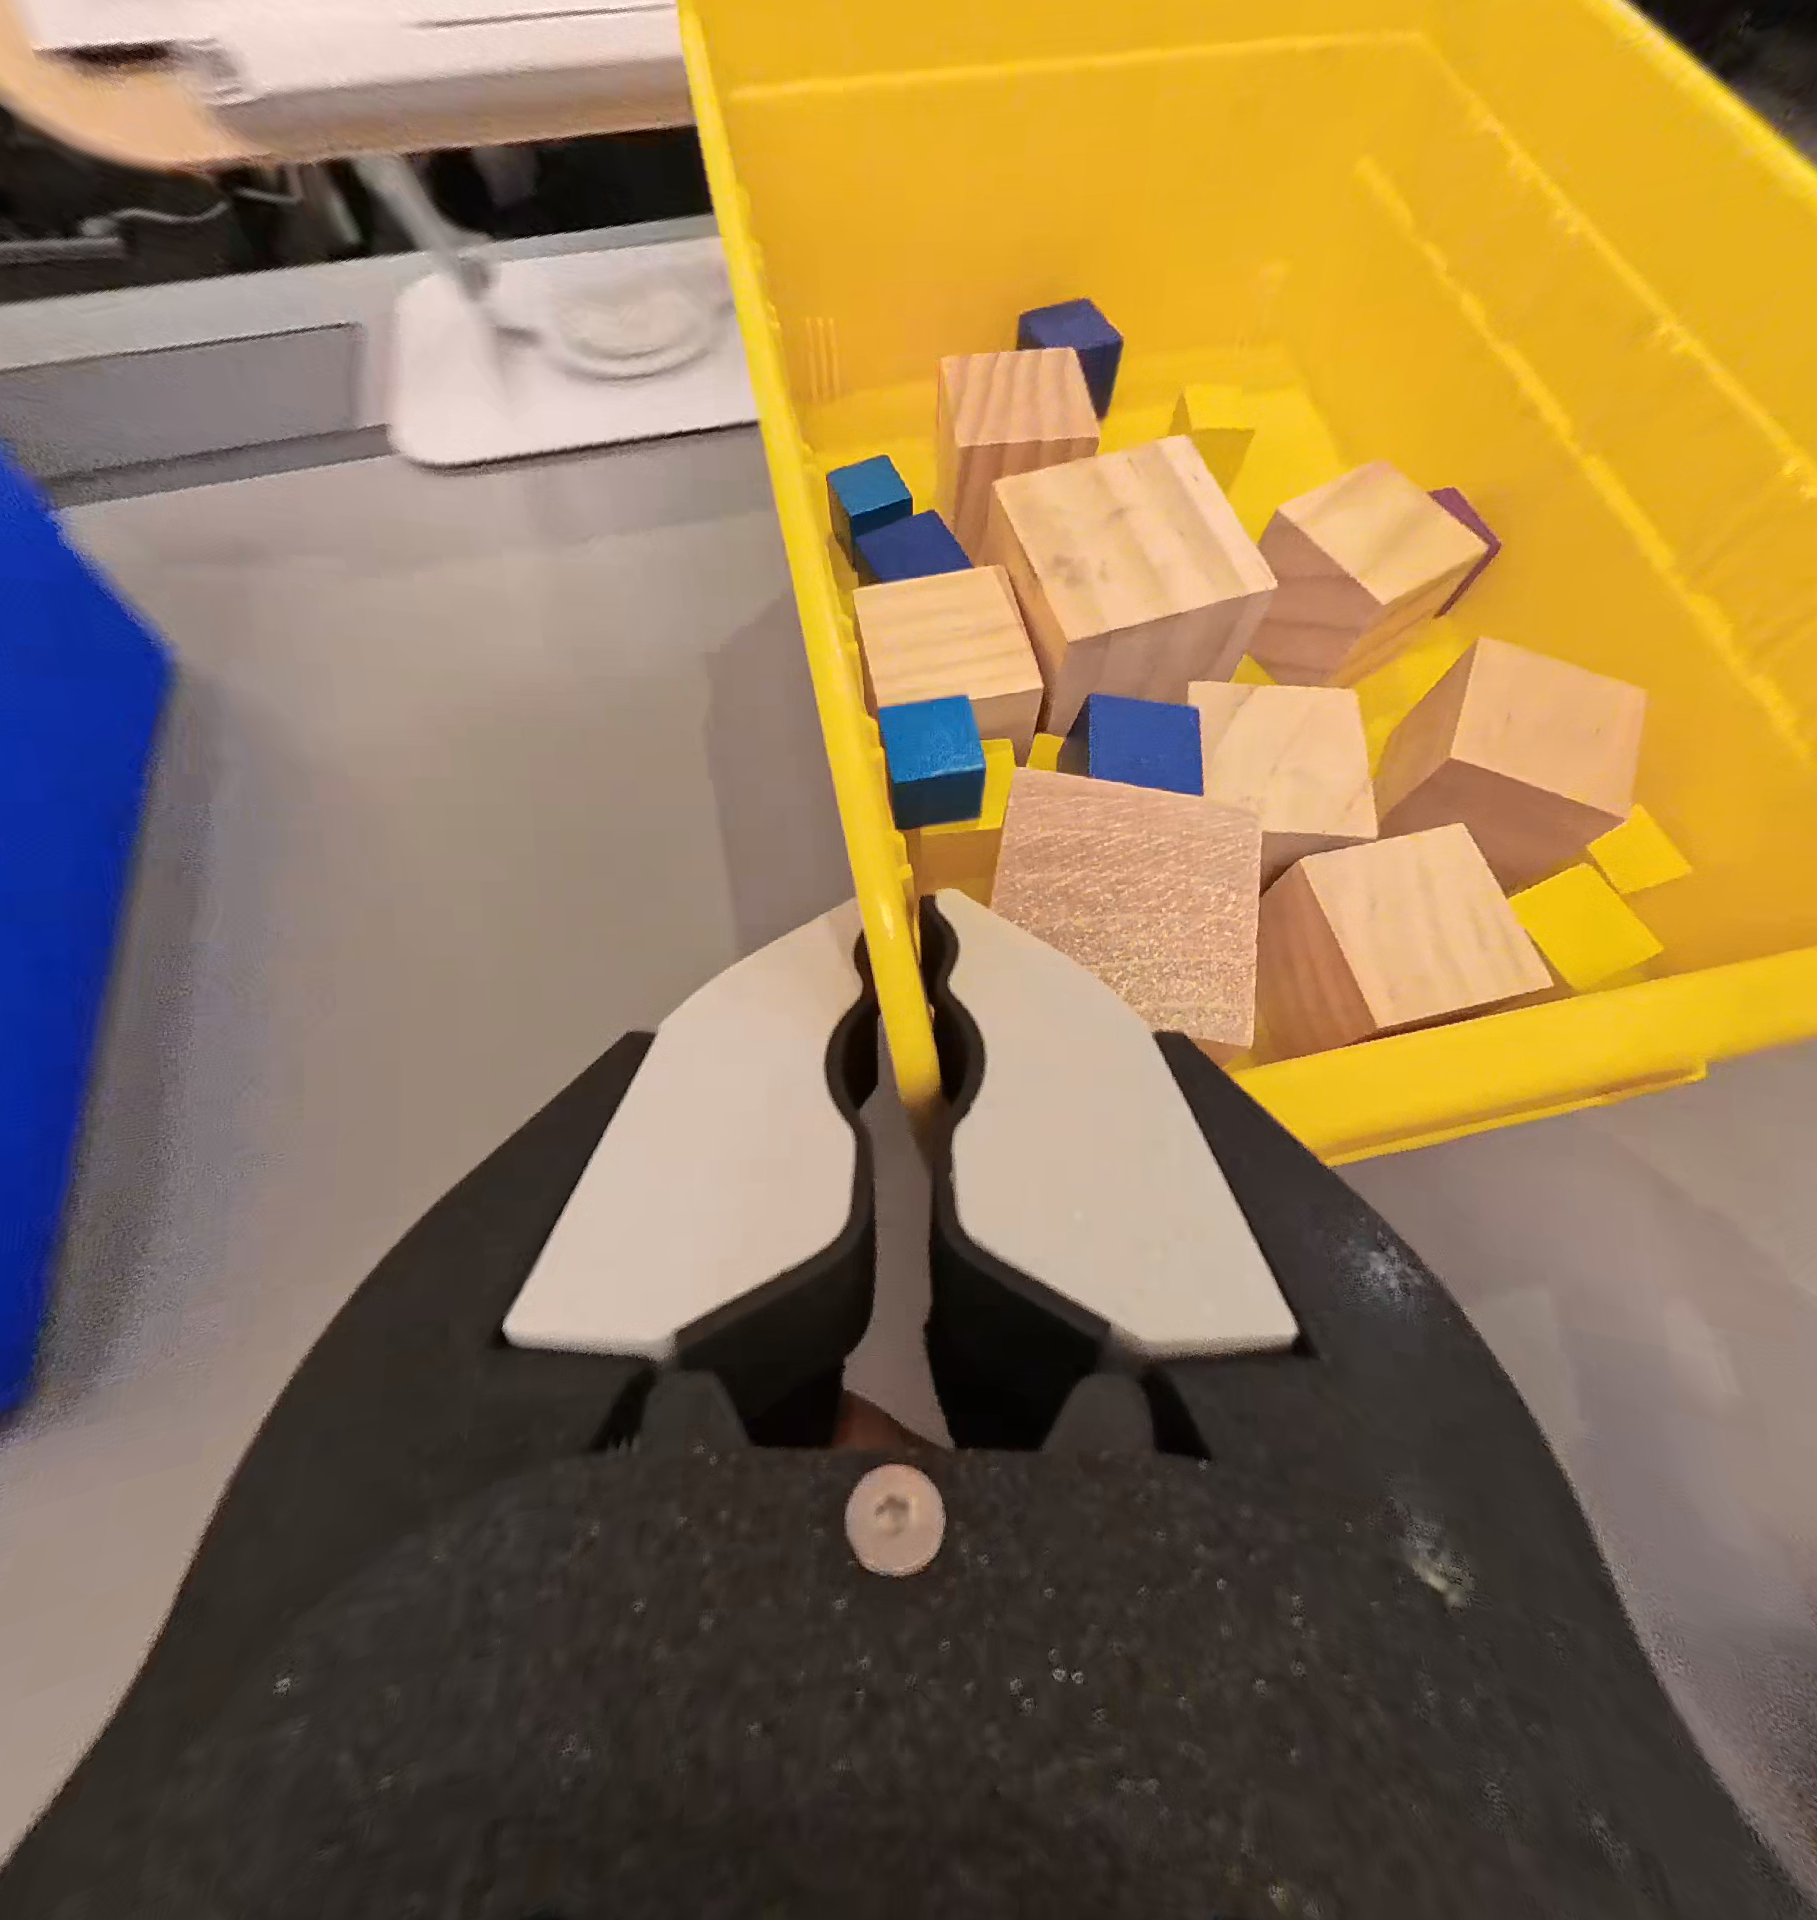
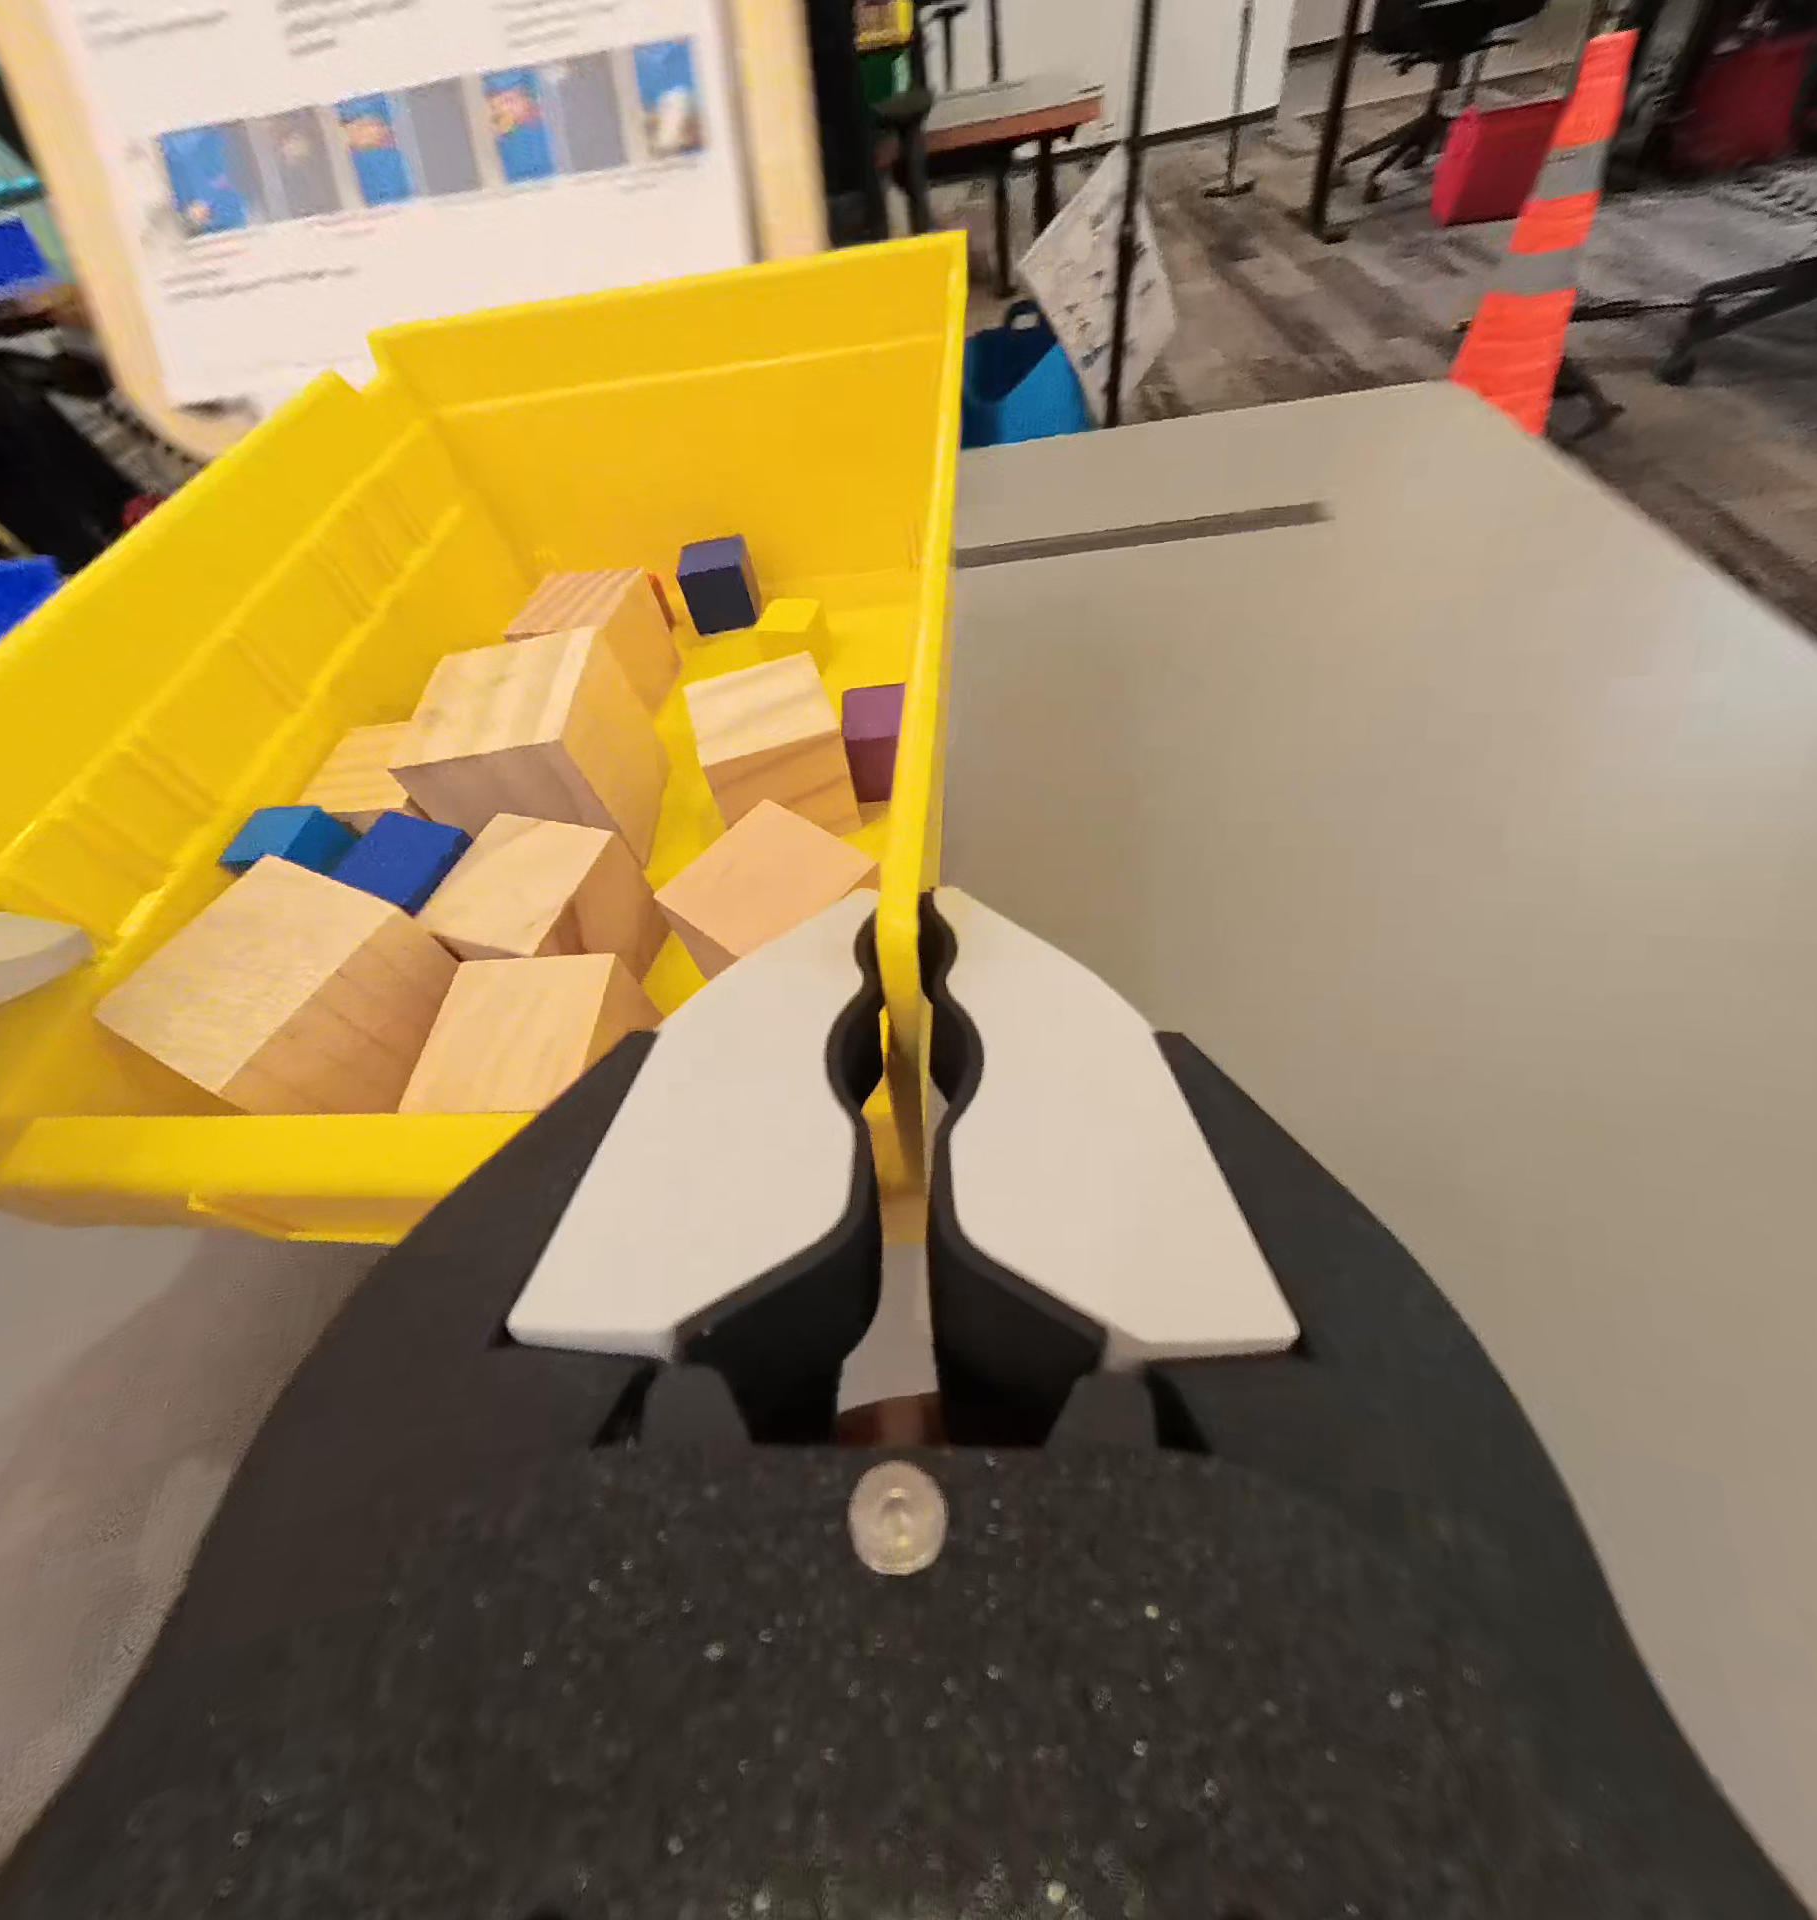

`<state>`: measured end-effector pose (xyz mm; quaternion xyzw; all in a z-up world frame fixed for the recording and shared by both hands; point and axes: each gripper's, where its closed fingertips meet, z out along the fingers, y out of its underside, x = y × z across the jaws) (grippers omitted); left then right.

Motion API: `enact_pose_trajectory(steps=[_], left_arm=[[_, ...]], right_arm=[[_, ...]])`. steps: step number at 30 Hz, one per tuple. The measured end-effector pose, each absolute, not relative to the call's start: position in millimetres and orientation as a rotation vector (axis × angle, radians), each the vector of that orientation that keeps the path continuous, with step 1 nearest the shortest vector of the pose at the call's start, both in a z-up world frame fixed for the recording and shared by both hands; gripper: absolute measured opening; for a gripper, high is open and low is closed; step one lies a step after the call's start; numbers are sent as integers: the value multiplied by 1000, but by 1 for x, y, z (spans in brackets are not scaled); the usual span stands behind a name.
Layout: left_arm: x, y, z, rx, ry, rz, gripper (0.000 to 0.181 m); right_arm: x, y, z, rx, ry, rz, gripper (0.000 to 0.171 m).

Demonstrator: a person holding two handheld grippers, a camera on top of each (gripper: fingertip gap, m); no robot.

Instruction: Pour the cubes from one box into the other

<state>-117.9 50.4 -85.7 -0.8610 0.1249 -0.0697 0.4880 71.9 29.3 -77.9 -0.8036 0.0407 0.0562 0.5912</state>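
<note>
A yellow box (image 1: 1143, 208) holds several plain wooden cubes (image 1: 1127, 556) and smaller blue, yellow and purple cubes. My left gripper (image 1: 906, 935) is shut on the box's left side wall near its front corner. My right gripper (image 2: 902, 925) is shut on the box's right side wall (image 2: 930, 644) near the front. The box looks tilted, its front rim above the grey table (image 1: 447, 790). The cubes also show in the right wrist view (image 2: 530, 727). A blue box (image 1: 31, 935) shows blurred at the left edge of the left wrist view.
A white lamp base (image 1: 561, 364) stands on the table behind the left side. A poster board (image 2: 395, 156) stands behind the yellow box. An orange cone (image 2: 1538, 229) and furniture lie beyond the table's far edge. A slot (image 2: 1143, 535) runs across the table at the right.
</note>
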Motion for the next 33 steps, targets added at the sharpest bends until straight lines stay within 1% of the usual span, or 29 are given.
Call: enact_pose_trajectory(steps=[3, 6, 8, 13, 14, 16, 17, 19, 21, 23, 27, 29, 31, 33], left_arm=[[-181, 51, -96, -2111, 241, -138, 4], [-228, 55, -116, -2132, 181, -149, 3], [-246, 60, -127, -2145, 189, -140, 3], [-256, 66, -127, -2105, 227, -175, 7], [-254, 62, -125, -2099, 250, -190, 16], [-255, 48, -115, -2088, 266, -193, 50], [-259, 39, -110, -2089, 265, -192, 53], [-263, 16, -103, -2106, 267, -272, 53], [-277, -7, -94, -2103, 234, -349, 52], [-314, -25, -90, -2088, 195, -302, 53], [-437, -32, -91, -2063, 27, 69, 52], [-475, -17, -98, -2102, -32, 72, 52], [-494, 6, -107, -2146, -61, -29, 53], [-520, 30, -113, -2170, -123, -3, 57]], right_arm=[[10, 41, -90, -1919, 59, 126, 3], [-37, 49, -109, -1960, 60, 129, 3], [-54, 52, -124, -1986, 63, 117, 3], [-66, 57, -125, -1982, 41, 104, 3], [-66, 56, -124, -1996, 13, 117, 4], [-64, 47, -108, -1944, -58, 166, 8], [-61, 38, -96, -1897, -95, 179, 12], [-54, 19, -76, -1831, -177, 186, 17], [-54, 2, -64, -1782, -319, 185, 16], [-56, -8, -61, -1788, -420, 193, 16], [-78, -22, -56, -1811, -514, 298, 16], [-97, -28, -54, -1791, -555, 340, 16], [-117, -33, -58, -1784, -616, 326, 16], [-136, -40, -62, -1777, -673, 303, 15]])
